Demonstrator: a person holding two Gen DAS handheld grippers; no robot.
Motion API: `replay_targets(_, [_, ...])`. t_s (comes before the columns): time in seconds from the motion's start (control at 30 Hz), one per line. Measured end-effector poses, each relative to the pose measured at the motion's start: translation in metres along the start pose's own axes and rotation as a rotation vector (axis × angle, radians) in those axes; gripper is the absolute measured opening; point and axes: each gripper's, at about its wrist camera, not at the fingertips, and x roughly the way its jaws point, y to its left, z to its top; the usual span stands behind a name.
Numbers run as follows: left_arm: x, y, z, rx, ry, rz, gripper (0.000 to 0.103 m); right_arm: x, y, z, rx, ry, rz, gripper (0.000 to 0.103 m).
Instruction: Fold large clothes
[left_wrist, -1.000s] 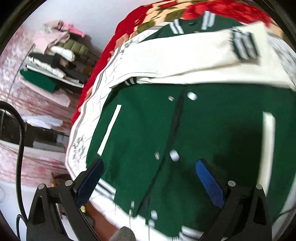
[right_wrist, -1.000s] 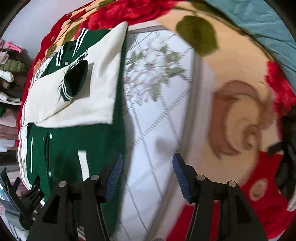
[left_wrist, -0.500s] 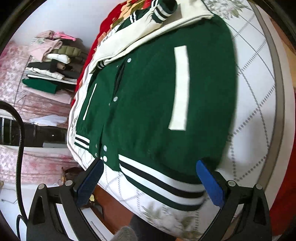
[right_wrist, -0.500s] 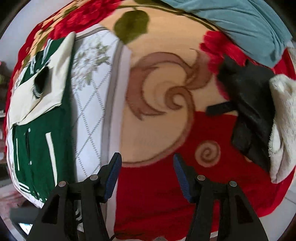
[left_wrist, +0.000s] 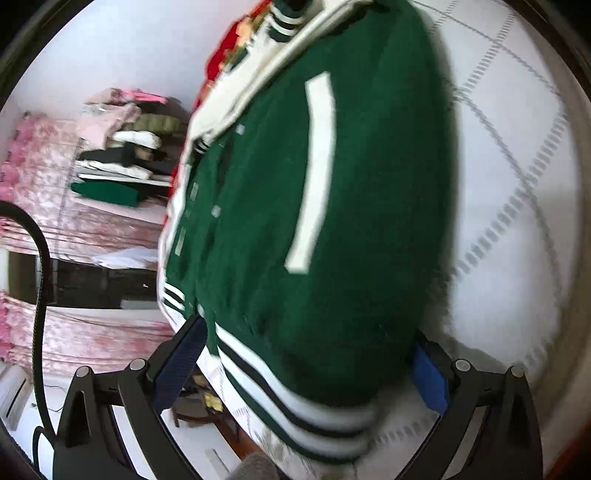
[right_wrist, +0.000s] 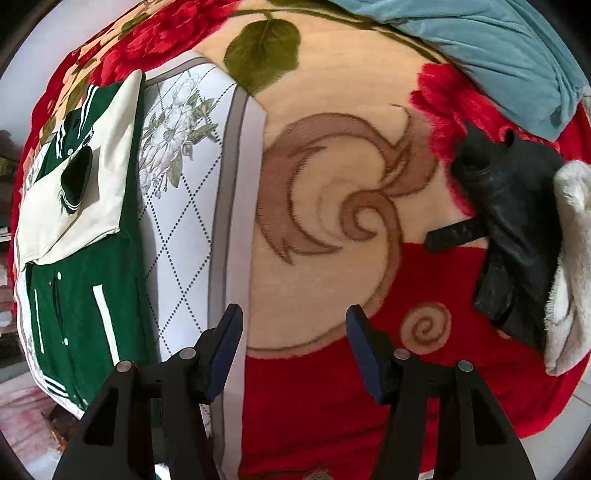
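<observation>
A green varsity jacket (left_wrist: 332, 229) with cream sleeves and striped hem lies on the white quilted sheet (left_wrist: 517, 184) on the bed. Its sleeves are folded across the chest. My left gripper (left_wrist: 306, 358) is open, with its blue pads either side of the jacket's striped hem (left_wrist: 295, 406). In the right wrist view the jacket (right_wrist: 81, 258) lies at the far left. My right gripper (right_wrist: 291, 343) is open and empty over the red and cream blanket (right_wrist: 332, 184), right of the sheet's edge.
A black garment (right_wrist: 513, 229) and a white fluffy one (right_wrist: 569, 258) lie at the blanket's right side, a teal cloth (right_wrist: 498, 48) at the far right. A shelf of folded clothes (left_wrist: 125, 155) stands beyond the bed on the left. The bed's near edge lies below the hem.
My left gripper has come down closer to the jacket's hem, which now sits between its pads. The right gripper has swung right, away from the jacket, over the blanket.
</observation>
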Motion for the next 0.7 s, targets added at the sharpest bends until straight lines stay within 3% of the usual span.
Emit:
replay_targets(0.27, [0.028, 0.02, 0.023, -0.007, -0.083, 0.089, 0.103, 0.02, 0.03, 0.018, -0.051, 0.007, 0.012, 0.06])
replay_targets(0.37, [0.036, 0.032, 0.035, -0.031, -0.068, 0.073, 0.103, 0.032, 0.048, 0.029, -0.09, 0.002, 0.039, 0.06])
replay_targets(0.43, [0.042, 0.041, 0.04, -0.055, -0.051, 0.033, 0.099, 0.046, 0.062, 0.04, -0.1, 0.007, 0.106, 0.06])
replay_targets(0.47, [0.042, 0.044, 0.041, -0.069, -0.041, 0.002, 0.093, 0.054, 0.068, 0.047, -0.096, 0.014, 0.158, 0.06])
replay_targets(0.53, [0.044, 0.055, 0.042, -0.105, -0.018, -0.103, 0.055, 0.069, 0.081, 0.059, -0.096, 0.023, 0.263, 0.06])
replay_targets(0.6, [0.044, 0.065, 0.042, -0.13, -0.013, -0.168, 0.036, 0.084, 0.096, 0.072, -0.106, 0.027, 0.403, 0.06])
replay_targets(0.63, [0.044, 0.07, 0.042, -0.141, -0.01, -0.193, 0.033, 0.09, 0.101, 0.077, -0.106, 0.032, 0.452, 0.063])
replay_targets(0.67, [0.043, 0.076, 0.041, -0.153, -0.009, -0.215, 0.032, 0.097, 0.107, 0.083, -0.099, 0.038, 0.51, 0.075])
replay_targets(0.7, [0.043, 0.08, 0.041, -0.16, -0.006, -0.232, 0.03, 0.105, 0.113, 0.091, -0.083, 0.046, 0.58, 0.08])
